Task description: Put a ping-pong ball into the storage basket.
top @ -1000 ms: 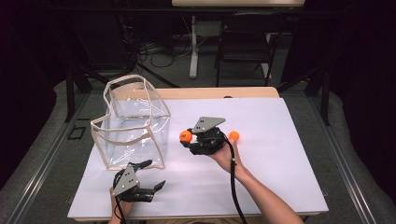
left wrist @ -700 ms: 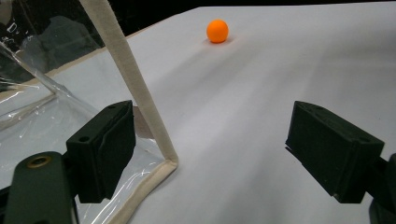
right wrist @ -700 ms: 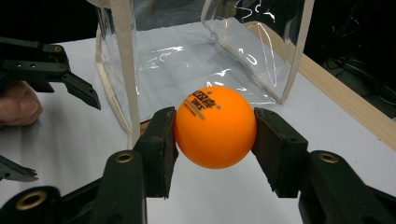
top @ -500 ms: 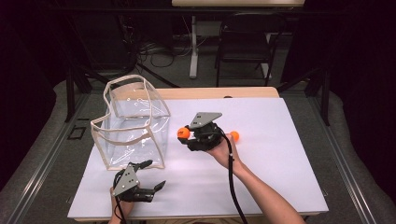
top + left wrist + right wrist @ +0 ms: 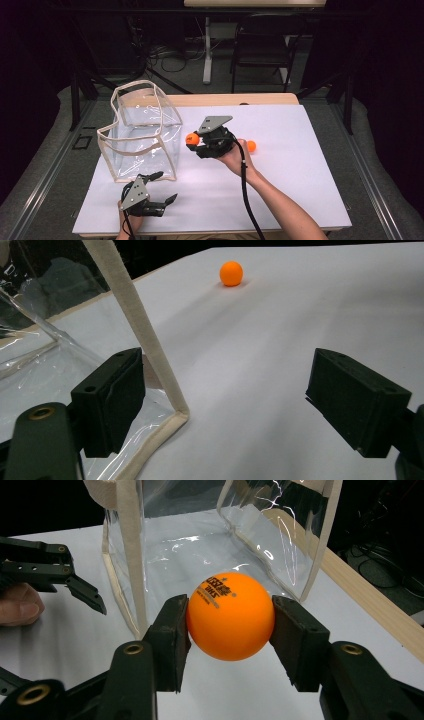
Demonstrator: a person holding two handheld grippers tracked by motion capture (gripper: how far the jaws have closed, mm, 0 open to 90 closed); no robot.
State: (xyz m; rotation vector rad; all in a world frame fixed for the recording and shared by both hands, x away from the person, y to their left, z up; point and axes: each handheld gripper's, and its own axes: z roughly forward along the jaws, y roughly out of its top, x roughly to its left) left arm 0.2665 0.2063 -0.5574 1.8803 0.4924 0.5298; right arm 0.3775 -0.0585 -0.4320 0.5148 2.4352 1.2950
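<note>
Orange ball [image 5: 230, 615] clamped between the two pads of the right gripper [image 5: 196, 142], held clear above the white table cover [image 5: 300, 170] just beside the near right wall of the clear bag [image 5: 142, 132]; grip taken across the ball's widest part, probably so it cannot roll out on the way to the bag's open top; printing on the ball turned upward in the right gripper view.

Second orange ball [image 5: 251, 146] resting on the cover behind the right hand, near the middle of the surface, well apart from the bag; seemingly waiting its turn.

Bag standing upright toward the left edge, mouth open and cloth-trimmed rim [image 5: 145, 335] spread wide, apparently empty; likely set so to take a ball dropped from above.

Left gripper [image 5: 159, 196] low at the near left edge, jaws spread apart with nothing between them, one pad just beside the bag's near corner seam; probably ready to steady the bag, not yet gripping it.

White cover over a wooden table [image 5: 235, 99], a strip of wood bare along the far edge; grey floor around; dark room beyond, with a chair [image 5: 262, 52], a table leg [image 5: 206, 50] and loose cables [image 5: 165, 52].
</note>
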